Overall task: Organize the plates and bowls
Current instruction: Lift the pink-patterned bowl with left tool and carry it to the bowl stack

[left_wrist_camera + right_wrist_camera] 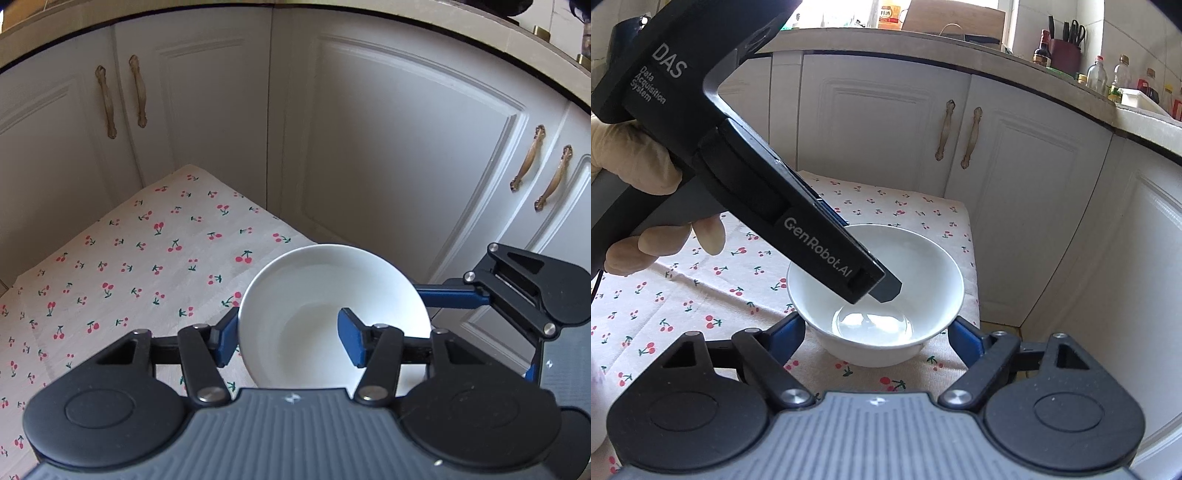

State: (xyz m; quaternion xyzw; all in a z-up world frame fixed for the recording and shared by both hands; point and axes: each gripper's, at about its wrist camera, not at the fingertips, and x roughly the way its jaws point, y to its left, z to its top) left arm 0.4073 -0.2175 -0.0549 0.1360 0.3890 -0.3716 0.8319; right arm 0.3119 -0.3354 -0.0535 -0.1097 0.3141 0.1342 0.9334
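On cherry-print cloth [701, 280]: glossy round white bowl [923, 266]. Left gripper [291, 339] pinches bowl rim; right gripper [875, 332] jaws wide, flanking bowl base.

I am looking into a home kitchen. White panelled cabinet doors [879, 122] with curved bronze-coloured handles [945, 129] run along the back and turn a corner, under a pale stone countertop [1015, 55] with a dark edge. On that countertop I can see sauce and oil bottles [1042, 48], a dark red holder with scissors and knives [1065, 51], and a cardboard box [956, 16]. In front of the cabinets stands a low tabletop covered with a cream cloth printed with red cherries [147, 258], and a plain white ceramic bowl [875, 291] sits on it. Daylight falls across the cupboards.
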